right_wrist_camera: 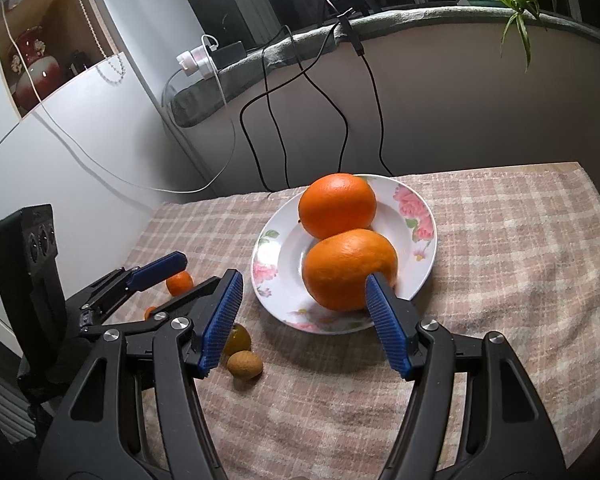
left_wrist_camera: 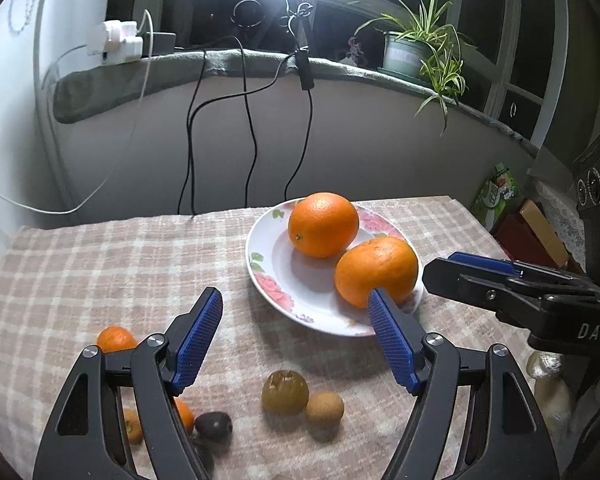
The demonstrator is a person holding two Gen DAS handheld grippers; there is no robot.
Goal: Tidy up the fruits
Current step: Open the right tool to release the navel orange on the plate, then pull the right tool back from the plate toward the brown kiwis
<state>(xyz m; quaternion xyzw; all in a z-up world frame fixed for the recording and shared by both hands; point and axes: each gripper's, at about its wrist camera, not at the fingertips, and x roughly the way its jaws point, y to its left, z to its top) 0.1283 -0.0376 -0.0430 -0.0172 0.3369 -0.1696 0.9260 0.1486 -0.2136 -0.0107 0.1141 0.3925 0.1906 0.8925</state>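
Two large oranges already lie on the flowered plate (left_wrist_camera: 260,248): the far orange (left_wrist_camera: 323,224) at the back and the near orange (left_wrist_camera: 376,271) at the front edge, and in the right wrist view they seem to touch each other. So we judge that part of the organizing is done, and the smaller fruits are what is left.

On the surface (left_wrist_camera: 100,264), which is covered with a checked cloth, we still see several small fruits outside the plate. A brownish-green fruit (left_wrist_camera: 285,392) and a small tan fruit (left_wrist_camera: 324,409) lie just beside each other, near the plate. More to the left there is a small mandarin (left_wrist_camera: 115,338), a dark fruit (left_wrist_camera: 214,424) and two more small orange pieces, partly hidden behind the left finger, so we cannot tell what they are.

Our left hand-held gripper (left_wrist_camera: 296,326) is open and empty, above the small fruits. Our right hand-held gripper (right_wrist_camera: 302,304) is also open and holds nothing; its pads are apart, in front of the near orange, without pressing it.

We think that the small fruits must be collected next, probably onto the plate.
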